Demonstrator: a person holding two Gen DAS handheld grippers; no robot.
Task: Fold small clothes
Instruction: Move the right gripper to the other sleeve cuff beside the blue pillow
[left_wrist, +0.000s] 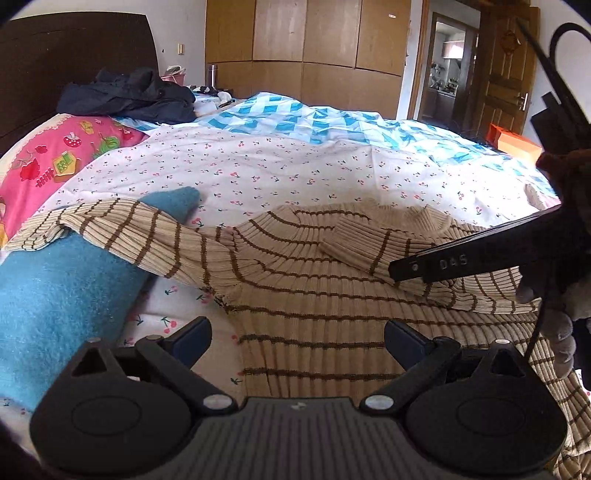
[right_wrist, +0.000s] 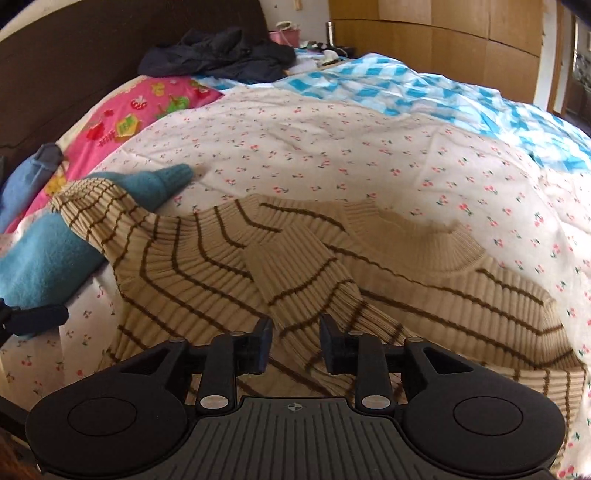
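Grippers first. Left gripper (left_wrist: 297, 338): jaws wide apart, nothing between them, hovering over the lower body of the sweater (left_wrist: 314, 295). Right gripper (right_wrist: 295, 345): jaws partly open, straddling the right sleeve (right_wrist: 295, 273) near its base; whether the pads touch the knit, I cannot tell.

Sweater lies spread on the cherry-print sheet (left_wrist: 258, 162), collar away from me. Right sleeve is folded across the chest. Left sleeve (left_wrist: 122, 229) is flung outward, draped over a blue garment (left_wrist: 55, 295).

Judged step: sleeve folding, half done. Next move probably falls to the left gripper: reach out to the cuff, pinch it, lift it clear of the blue garment, lay it across the chest. Ribbed knit is stretchy, so a grip near the cuff may drag the shoulder.

View differences: left view shows the right gripper's side arm reaching over the folded sleeve, plus door and wardrobe. Right view shows the collar (right_wrist: 417, 236) fully, and a second blue item (right_wrist: 29, 177) by the pink pillow (right_wrist: 122, 122).
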